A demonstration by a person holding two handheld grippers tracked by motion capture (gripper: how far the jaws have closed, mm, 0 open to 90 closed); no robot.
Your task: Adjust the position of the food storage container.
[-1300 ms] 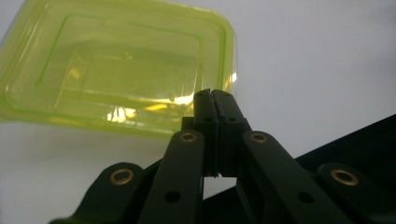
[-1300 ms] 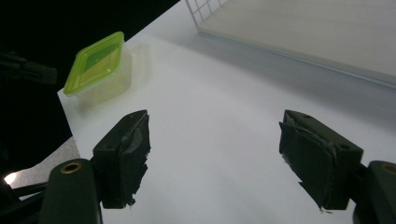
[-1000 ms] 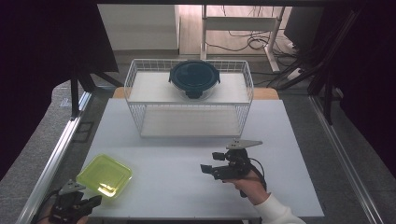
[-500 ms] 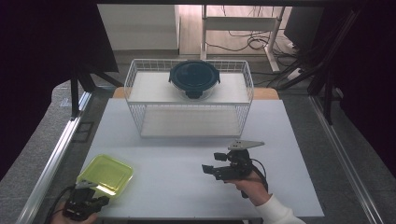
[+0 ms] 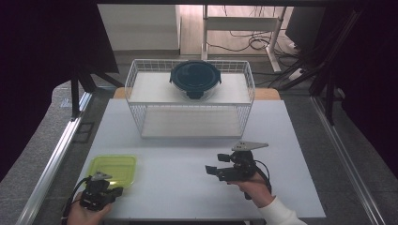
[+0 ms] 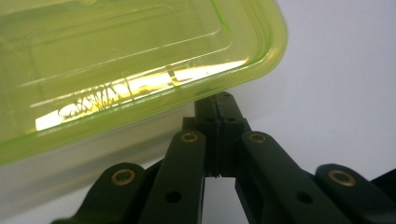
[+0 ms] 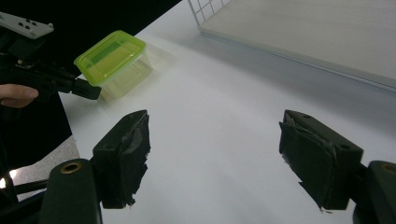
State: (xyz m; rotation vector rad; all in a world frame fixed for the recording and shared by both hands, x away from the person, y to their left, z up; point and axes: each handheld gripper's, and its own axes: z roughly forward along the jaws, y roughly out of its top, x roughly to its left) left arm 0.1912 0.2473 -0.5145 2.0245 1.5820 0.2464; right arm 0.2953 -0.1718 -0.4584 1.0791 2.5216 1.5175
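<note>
A yellow-green lidded plastic container [image 5: 113,168] sits at the table's front left. My left gripper [image 5: 116,191] is just in front of it, held by a hand at the table's near edge. In the left gripper view the jaws are pressed together, shut on nothing, and the left gripper [image 6: 217,100] has its tips right under the container's [image 6: 116,70] lid rim at a corner. My right gripper [image 5: 212,170] hovers open over the middle front of the table, with nothing between its pads [image 7: 127,156]. From there I see the container [image 7: 111,55] and the left gripper [image 7: 88,91] farther off.
A white wire basket [image 5: 141,110] stands at the back centre, a dark blue round lidded bowl [image 5: 195,77] on its top shelf. The white table [image 5: 178,192] is bare between the grippers. Dark curtains and a metal rail [image 5: 51,164] flank the table.
My left gripper has come in from the bottom left corner, moving right up to the container's front edge. The right gripper has barely shifted.
</note>
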